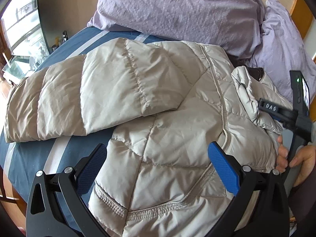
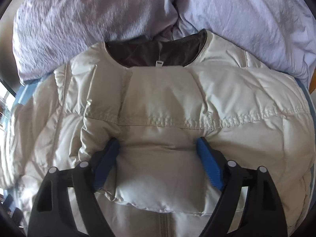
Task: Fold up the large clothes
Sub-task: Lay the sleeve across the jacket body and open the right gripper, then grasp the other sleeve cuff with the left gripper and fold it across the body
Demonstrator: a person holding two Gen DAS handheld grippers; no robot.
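Observation:
A beige quilted puffer jacket [image 1: 167,122] lies on a bed. One sleeve [image 1: 79,98] stretches out to the left. My left gripper [image 1: 158,152] is open, hovering just over the jacket's body, holding nothing. In the right wrist view the jacket [image 2: 246,98] lies front up, its dark brown collar lining [image 2: 154,53] at the far side. A sleeve [image 2: 158,158] is folded across the chest. My right gripper [image 2: 158,144] is open wide, its blue fingers [image 2: 209,165] astride that folded sleeve, pressing the fabric without clamping it. The right gripper's body [image 1: 292,116] shows at the left view's right edge.
The bed has a blue sheet with pale stripes [image 1: 39,158]. Lilac pillows and a rumpled duvet [image 1: 187,9] lie just beyond the jacket, also in the right wrist view [image 2: 79,19]. A window and cluttered ledge [image 1: 23,39] are at the far left. The person's hand [image 1: 296,158] holds the right gripper.

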